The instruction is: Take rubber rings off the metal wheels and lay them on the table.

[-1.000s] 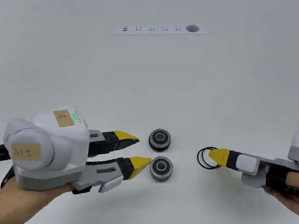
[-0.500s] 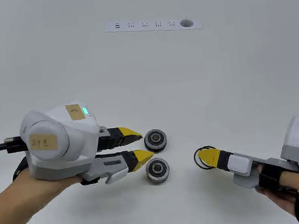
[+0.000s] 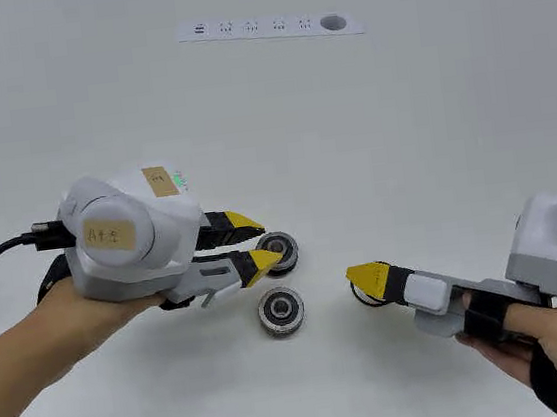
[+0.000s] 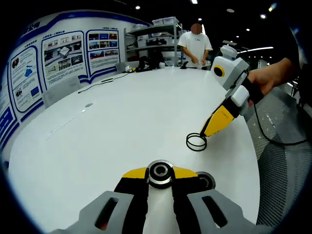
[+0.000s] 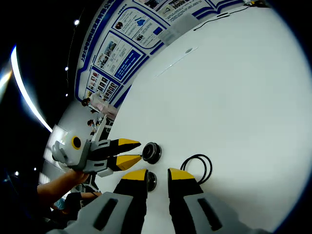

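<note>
While left claw (image 3: 254, 241) gapes at wheel (image 3: 282, 252), right claw (image 5: 157, 173) apart by rubber rings (image 5: 197, 167), label (image 3: 108, 233) writing seemingly illegible.

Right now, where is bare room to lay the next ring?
Free: white tabletop between the far white power strip and the black-rimmed metal wheels; also beyond the black rubber rings. Crowded: between the left hand-held gripper, both wheels and the right hand-held gripper.

Two metal wheels: far wheel (image 3: 281, 250), near wheel (image 3: 281, 310). Loose rubber rings (image 4: 196, 142): apparently two, overlapping. Two grippers: left gripper (image 4: 162, 171), right gripper (image 5: 157, 174). One power strip (image 3: 268, 27).
</note>
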Demonstrator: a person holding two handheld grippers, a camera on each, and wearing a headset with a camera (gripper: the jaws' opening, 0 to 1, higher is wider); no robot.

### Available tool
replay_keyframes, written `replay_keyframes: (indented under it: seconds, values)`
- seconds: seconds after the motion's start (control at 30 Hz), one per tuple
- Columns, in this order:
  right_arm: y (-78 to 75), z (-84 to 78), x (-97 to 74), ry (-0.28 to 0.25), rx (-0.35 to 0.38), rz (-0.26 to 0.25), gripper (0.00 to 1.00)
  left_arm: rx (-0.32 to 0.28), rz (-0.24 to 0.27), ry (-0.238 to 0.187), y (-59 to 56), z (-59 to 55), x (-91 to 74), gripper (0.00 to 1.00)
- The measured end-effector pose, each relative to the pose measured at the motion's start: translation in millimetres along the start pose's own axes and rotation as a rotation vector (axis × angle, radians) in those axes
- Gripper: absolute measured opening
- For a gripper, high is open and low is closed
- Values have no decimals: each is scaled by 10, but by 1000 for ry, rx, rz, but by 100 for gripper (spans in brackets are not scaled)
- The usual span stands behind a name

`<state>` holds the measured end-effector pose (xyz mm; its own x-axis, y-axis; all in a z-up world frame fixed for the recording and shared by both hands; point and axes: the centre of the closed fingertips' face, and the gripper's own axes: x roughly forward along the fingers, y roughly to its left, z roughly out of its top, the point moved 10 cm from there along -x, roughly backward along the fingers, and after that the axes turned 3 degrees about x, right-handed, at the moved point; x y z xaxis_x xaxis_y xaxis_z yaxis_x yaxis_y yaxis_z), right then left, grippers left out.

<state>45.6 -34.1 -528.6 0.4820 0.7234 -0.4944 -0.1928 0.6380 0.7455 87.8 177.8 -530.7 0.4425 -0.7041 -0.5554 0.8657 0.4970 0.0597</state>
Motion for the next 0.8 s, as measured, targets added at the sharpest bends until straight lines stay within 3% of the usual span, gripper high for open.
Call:
replay_keyframes:
  seconds: [0.43, 0.8]
  values:
    - [4, -46, 13, 9, 10, 11, 17, 42, -25, 42, -7, -27, 54, 17]
    - [-47, -36, -2, 5, 20, 6, 17, 50, -47, 45, 11, 13, 99, 16]
